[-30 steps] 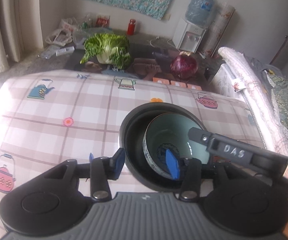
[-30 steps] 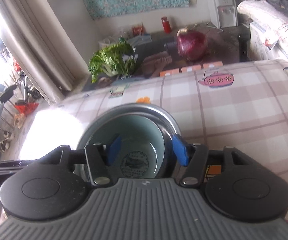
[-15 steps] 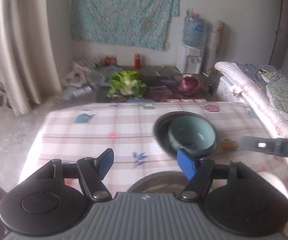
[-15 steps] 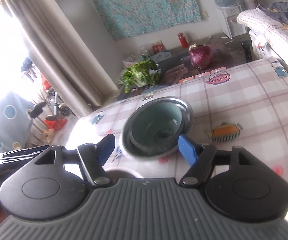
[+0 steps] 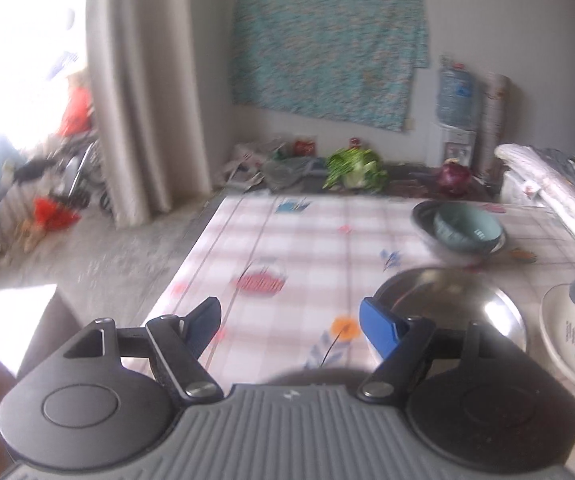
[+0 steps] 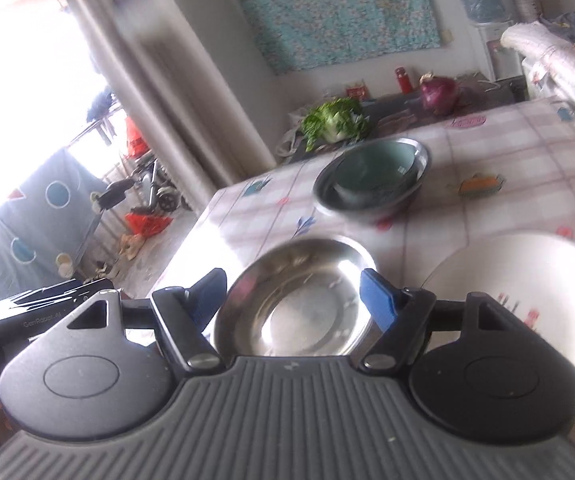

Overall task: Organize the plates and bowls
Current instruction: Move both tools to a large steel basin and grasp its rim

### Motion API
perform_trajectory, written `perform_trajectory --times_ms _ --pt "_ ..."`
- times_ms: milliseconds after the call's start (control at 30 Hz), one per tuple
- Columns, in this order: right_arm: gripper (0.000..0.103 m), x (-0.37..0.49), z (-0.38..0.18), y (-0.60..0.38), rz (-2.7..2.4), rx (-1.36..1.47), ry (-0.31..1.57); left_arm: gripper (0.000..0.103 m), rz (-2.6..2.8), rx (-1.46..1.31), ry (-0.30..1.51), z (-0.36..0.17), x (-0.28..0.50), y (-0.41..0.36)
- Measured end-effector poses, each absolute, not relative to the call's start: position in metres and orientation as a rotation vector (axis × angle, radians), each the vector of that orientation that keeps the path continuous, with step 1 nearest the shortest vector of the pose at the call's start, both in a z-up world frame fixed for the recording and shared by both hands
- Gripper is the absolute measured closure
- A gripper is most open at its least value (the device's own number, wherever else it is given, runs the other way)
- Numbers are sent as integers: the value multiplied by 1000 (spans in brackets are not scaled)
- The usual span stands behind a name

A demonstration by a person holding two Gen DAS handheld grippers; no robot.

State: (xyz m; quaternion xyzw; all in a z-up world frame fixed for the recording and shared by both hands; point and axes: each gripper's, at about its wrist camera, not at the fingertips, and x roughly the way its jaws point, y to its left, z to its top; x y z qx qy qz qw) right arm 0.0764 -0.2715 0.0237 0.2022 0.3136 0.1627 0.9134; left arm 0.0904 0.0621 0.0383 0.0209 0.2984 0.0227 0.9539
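Note:
A teal bowl [image 5: 467, 226] sits inside a steel bowl [image 5: 423, 216] at the far side of the checked table; the pair also shows in the right wrist view, teal bowl [image 6: 375, 168] in steel bowl [image 6: 403, 196]. A second steel bowl [image 5: 447, 300] [image 6: 299, 292] lies near me. A white patterned bowl [image 5: 571, 336] [image 6: 527, 276] stands to its right. My left gripper [image 5: 289, 324] is open and empty above the table, left of the near steel bowl. My right gripper [image 6: 293, 294] is open and empty, its fingers framing the near steel bowl from above.
The checked tablecloth [image 5: 307, 240] covers the table. Beyond its far edge lie a green cabbage [image 5: 353, 168] and a red cabbage [image 5: 453, 178] on the floor. A bed with bedding [image 5: 547, 184] runs along the right. Curtains and clutter are at the left.
Both grippers have pulled back and up from the nested bowls, which now stand far off. The near steel bowl and white bowl have come into view. Both sets of jaws stay open.

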Motion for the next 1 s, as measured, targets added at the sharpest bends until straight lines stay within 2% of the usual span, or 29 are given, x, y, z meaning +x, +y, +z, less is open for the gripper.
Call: perform_trajectory --times_ms 233,567,1000 --pt "30 36 -6 -232 391 402 714 25 52 -27 673 4 46 84" --pt "30 -2 -33 -212 432 459 779 25 20 -60 705 -17 18 76" --pt "31 10 -44 -183 469 426 836 27 128 -47 741 -35 21 92"
